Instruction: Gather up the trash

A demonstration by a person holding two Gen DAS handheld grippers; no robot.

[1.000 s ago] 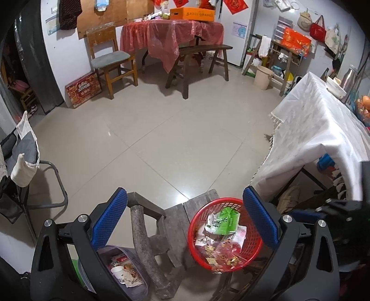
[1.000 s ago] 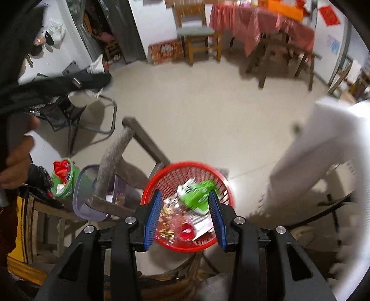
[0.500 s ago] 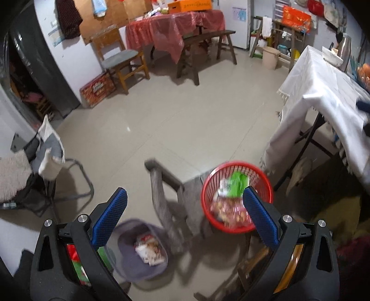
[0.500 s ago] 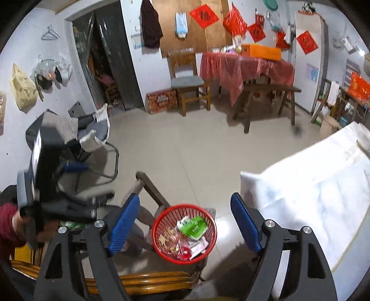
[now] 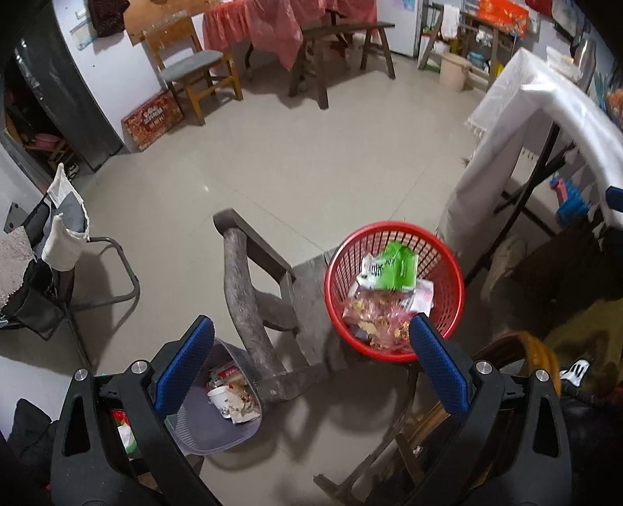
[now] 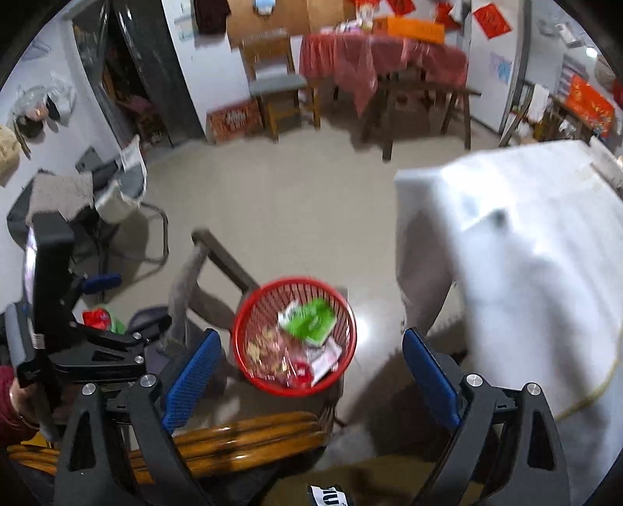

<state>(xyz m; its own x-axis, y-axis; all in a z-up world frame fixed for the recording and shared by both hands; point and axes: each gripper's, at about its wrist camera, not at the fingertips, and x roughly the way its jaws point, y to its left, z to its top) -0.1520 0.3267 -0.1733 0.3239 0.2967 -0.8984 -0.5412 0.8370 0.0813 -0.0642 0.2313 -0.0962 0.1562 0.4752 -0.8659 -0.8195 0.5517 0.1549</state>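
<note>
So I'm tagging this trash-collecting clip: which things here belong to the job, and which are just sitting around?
Part of the job:
- red basket of wrappers
- green packet in it
- grey bin with a paper cup
- left gripper, open and empty
- right gripper, jaws opening, nothing between them

Just lying about:
- old wooden chair
- white-clothed table
- red-clothed table
- beige bucket

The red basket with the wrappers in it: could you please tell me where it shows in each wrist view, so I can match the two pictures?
Left wrist view: the red basket sits right of centre on the old wooden chair, just above the left gripper's right-hand finger.
Right wrist view: the red basket is low and near the centre, above the gap in the right gripper.
Shared landmark: the green packet on top of the trash.
</note>
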